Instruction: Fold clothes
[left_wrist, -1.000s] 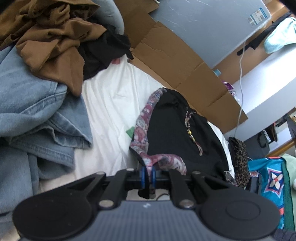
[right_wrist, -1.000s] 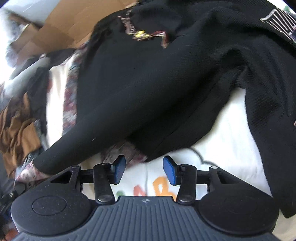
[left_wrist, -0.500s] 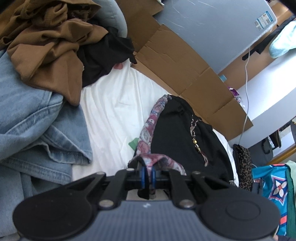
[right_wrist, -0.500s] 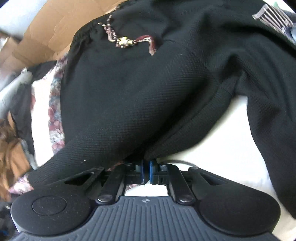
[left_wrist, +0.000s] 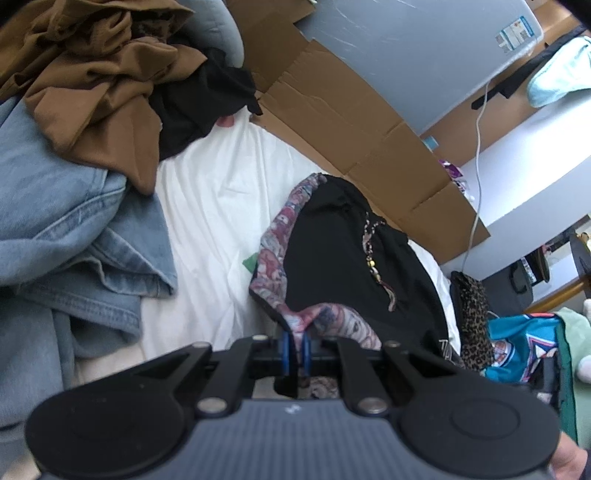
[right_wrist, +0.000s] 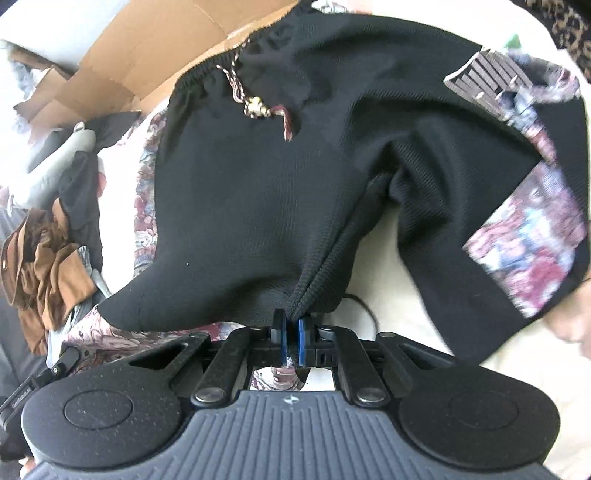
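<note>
On the white sheet (left_wrist: 221, 206) the black sweatpants (right_wrist: 266, 192) stretch waistband-away from both claws, the right gripper (right_wrist: 290, 334) clamped on the bunched black crotch seam, the left gripper (left_wrist: 295, 349) pinched shut on the patterned leg hem alongside.

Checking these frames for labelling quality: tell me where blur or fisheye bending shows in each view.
Left wrist view: sharp centre, cardboard edges bowed, corners dark. Right wrist view: black trousers sharp at the right gripper, their patterned panel smeared at the rim.
</note>
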